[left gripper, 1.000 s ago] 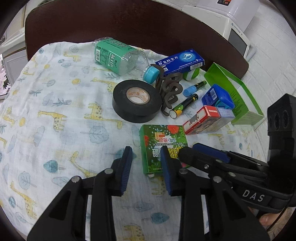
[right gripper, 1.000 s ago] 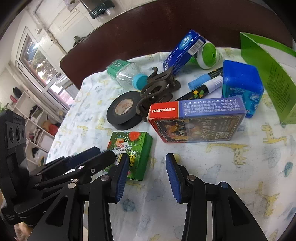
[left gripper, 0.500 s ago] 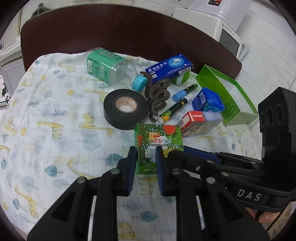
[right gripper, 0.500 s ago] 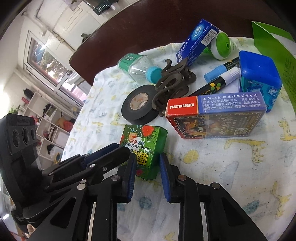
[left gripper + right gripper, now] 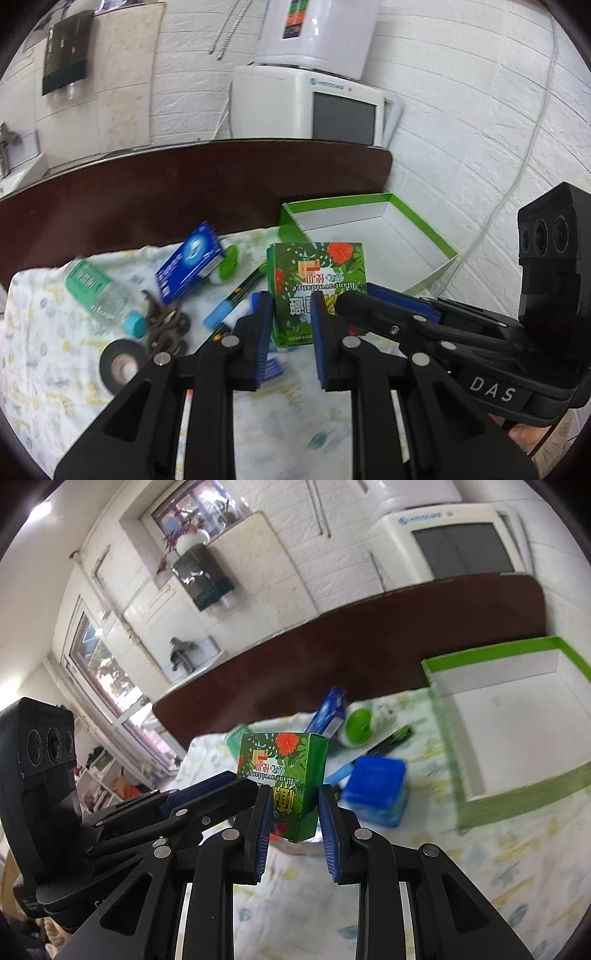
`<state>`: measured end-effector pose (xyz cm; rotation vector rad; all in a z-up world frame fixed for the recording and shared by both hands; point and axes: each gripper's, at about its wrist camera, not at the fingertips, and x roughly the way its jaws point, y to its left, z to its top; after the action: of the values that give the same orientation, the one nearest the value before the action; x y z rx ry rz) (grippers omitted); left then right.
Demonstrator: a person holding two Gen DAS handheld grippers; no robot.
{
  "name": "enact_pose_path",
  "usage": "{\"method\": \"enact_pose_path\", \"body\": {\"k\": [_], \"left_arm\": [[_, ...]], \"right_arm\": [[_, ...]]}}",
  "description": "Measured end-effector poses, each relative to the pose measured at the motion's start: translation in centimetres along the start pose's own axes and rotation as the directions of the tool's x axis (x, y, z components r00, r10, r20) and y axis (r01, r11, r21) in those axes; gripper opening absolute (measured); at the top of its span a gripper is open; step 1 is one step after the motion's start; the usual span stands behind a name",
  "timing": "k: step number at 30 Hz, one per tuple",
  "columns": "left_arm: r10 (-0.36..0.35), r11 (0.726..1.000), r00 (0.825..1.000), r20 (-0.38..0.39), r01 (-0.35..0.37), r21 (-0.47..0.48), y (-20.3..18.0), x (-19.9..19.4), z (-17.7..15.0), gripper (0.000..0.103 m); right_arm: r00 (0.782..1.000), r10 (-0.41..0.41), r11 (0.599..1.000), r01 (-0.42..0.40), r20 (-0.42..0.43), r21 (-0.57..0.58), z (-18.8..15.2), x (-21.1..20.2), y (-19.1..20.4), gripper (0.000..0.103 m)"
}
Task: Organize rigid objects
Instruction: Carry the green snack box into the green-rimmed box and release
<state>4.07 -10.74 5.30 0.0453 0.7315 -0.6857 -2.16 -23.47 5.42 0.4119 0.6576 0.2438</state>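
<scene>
- The green box (image 5: 318,291) stands upright between my two tools, lifted clear of the table (image 5: 184,192). Its long axis runs roughly vertical, the end with the red flower uppermost, and its printed lettering reads upside down from where I look.
- In the right wrist view the same green box (image 5: 286,779) leans slightly, its top tipped a little to the right, with one narrow side face showing on the right.
- My left hand-held gripper (image 5: 289,334) pinches the lower part of the box, a blue pad pressed on each side.
- My right hand-held gripper (image 5: 293,821) also clamps the lower part of the box, pads against its two sides. Both sets of jaws have just been closing, with the box between them.
- Both tools point forward and downward over the table, the right one reaching in from the right of the left wrist view, its fingers lying beside the left tool's right finger.
- The box is glossy dark green with leaf print, red flowers, yellow characters and a small orange mark near the top.
- Behind and to the right of it sits the open tray (image 5: 373,236), green-rimmed and white inside.
- Below lie the giraffe-print cloth (image 5: 44,373), a roll of black tape (image 5: 120,365) and a blue carton (image 5: 192,264).
</scene>
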Motion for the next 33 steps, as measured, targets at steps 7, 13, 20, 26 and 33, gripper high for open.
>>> {"method": "enact_pose_path", "body": {"k": [7, 13, 20, 26, 33], "left_arm": [[-0.066, 0.998, 0.996, -0.057, 0.066, 0.007, -5.3, 7.1, 3.2, 0.016], [-0.047, 0.999, 0.985, -0.164, 0.047, -0.001, -6.7, 12.0, 3.0, 0.016], [-0.026, 1.000, 0.977, -0.211, 0.026, -0.005, -6.3, 13.0, 2.1, 0.013], [-0.052, 0.999, 0.971, -0.233, 0.052, -0.006, -6.5, 12.5, 1.9, 0.015], [0.060, 0.998, 0.988, -0.143, -0.055, 0.038, -4.0, 7.3, 0.8, 0.038]], "right_arm": [[0.996, -0.068, 0.996, 0.065, 0.050, 0.068, 3.0, -2.3, -8.9, 0.028], [0.998, -0.067, 0.988, 0.068, -0.014, 0.139, 2.8, -0.2, -14.0, 0.028], [0.997, -0.055, 0.985, 0.064, -0.060, 0.162, 1.8, 1.9, -15.4, 0.028], [0.992, -0.097, 0.983, 0.108, -0.083, 0.147, 1.9, 2.0, -14.9, 0.028], [0.985, -0.170, 0.977, 0.172, -0.027, 0.127, 1.1, -0.4, -12.9, 0.028]]}}
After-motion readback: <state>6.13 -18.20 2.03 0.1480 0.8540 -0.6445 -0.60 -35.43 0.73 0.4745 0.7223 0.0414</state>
